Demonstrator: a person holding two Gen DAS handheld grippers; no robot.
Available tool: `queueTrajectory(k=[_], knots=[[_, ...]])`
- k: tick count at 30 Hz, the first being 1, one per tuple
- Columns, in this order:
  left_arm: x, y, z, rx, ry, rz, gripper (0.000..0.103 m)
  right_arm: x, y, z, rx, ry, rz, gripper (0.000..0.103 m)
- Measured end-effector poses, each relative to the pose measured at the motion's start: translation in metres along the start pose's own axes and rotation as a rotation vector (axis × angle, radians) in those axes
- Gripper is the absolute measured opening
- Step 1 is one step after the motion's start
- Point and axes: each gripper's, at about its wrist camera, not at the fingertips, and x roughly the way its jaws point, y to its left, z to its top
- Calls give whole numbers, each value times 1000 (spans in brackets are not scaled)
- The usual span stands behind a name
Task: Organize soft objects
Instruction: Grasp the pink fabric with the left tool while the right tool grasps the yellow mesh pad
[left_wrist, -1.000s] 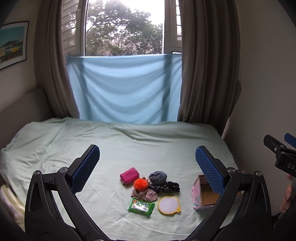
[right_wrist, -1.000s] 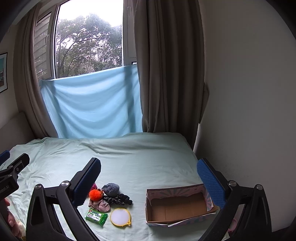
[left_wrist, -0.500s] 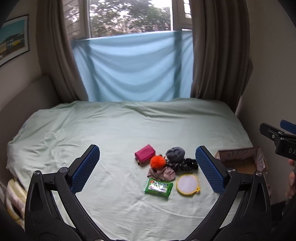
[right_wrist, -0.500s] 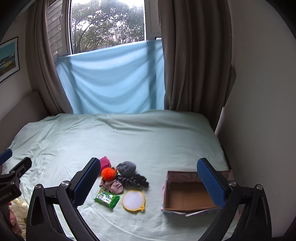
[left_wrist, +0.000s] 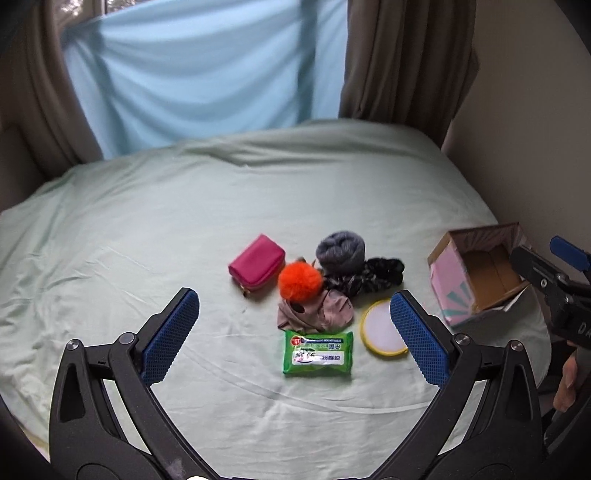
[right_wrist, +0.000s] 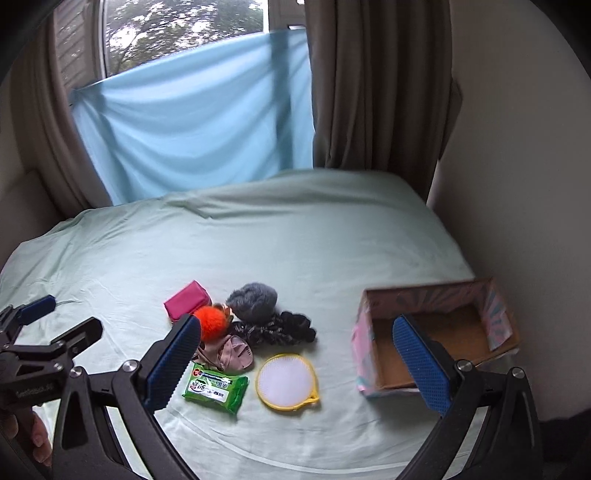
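A small heap lies on the pale green bed sheet: a pink pouch, an orange pom-pom, a grey knit ball, a black scrunchie, a beige cloth, a green wipes pack and a yellow-rimmed round pad. An open cardboard box stands to their right. My left gripper is open above the wipes pack. My right gripper is open above the round pad, with the box to its right.
A blue cloth hangs at the window behind the bed, between brown curtains. A wall runs along the bed's right side, close to the box. The left gripper shows at the left edge of the right wrist view.
Both grippers have tipped down and moved closer to the heap on the bed. The objects and the box look larger. Both stay open.
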Motion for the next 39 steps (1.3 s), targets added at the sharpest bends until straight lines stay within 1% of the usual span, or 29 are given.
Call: queueTrajectory(k=[4, 9, 13, 18, 22, 24, 27, 30, 33, 36, 38, 39], knots=[[75, 9, -15, 24, 81, -53, 102, 55, 7, -34, 29, 54, -56, 103], [156, 8, -38, 38, 150, -88, 102, 116, 13, -74, 46, 95, -101, 103], [210, 2, -57, 45, 193, -101, 102, 164, 17, -107, 48, 129, -99, 103], [258, -6, -75, 29, 226, -122, 102, 208, 21, -135, 43, 165, -80, 103], [280, -12, -85, 39, 239, -123, 102, 235, 20, -152, 43, 206, -81, 103], [288, -15, -88, 42, 249, -122, 102, 243, 18, -157, 52, 223, -77, 103], [294, -19, -89, 51, 241, -113, 102, 250, 18, -162, 48, 229, -77, 103], [293, -21, -89, 63, 241, -112, 97, 252, 18, -166, 56, 227, -75, 103], [290, -23, -89, 64, 244, -123, 89, 254, 18, -168, 64, 229, -73, 102], [283, -29, -90, 58, 251, -143, 77, 258, 20, -170, 64, 230, -65, 96], [278, -30, -91, 60, 247, -160, 65, 255, 22, -169, 65, 233, -58, 90], [274, -33, -91, 60, 248, -179, 54, 257, 26, -167, 66, 235, -54, 88]])
